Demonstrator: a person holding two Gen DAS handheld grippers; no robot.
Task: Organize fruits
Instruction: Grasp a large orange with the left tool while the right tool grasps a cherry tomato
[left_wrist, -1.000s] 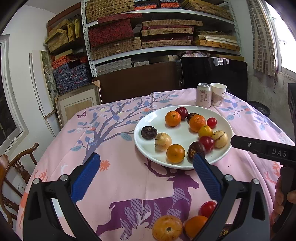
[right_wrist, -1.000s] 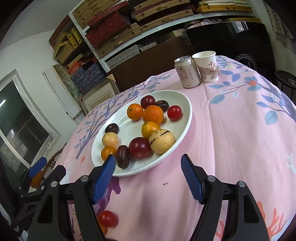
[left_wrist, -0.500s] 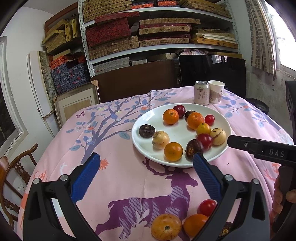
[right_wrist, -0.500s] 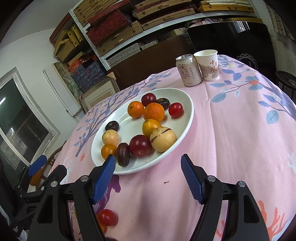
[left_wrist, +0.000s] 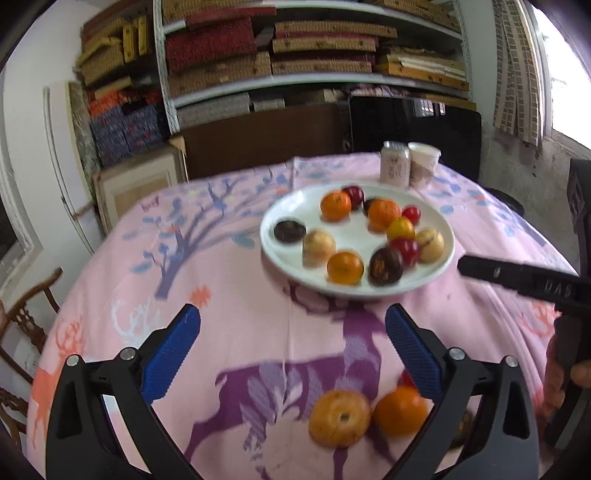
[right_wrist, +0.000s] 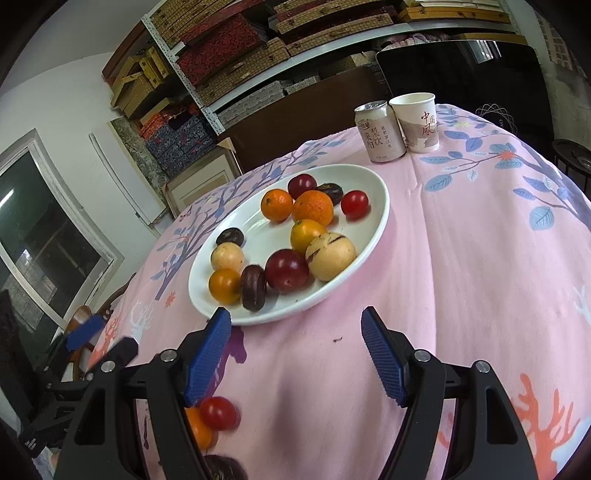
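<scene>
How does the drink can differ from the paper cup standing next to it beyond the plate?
The silver drink can is a straight metal cylinder with a closed top; the white paper cup widens upward and is open-topped. The can bears dark lettering, the cup red characters. Both stand upright side by side on the pink tablecloth.

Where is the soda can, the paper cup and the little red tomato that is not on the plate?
soda can (right_wrist: 378, 134), right wrist view, middle of its label.
paper cup (right_wrist: 417, 123), right wrist view, middle of its side.
little red tomato (right_wrist: 218, 412), right wrist view, its shiny top.
</scene>
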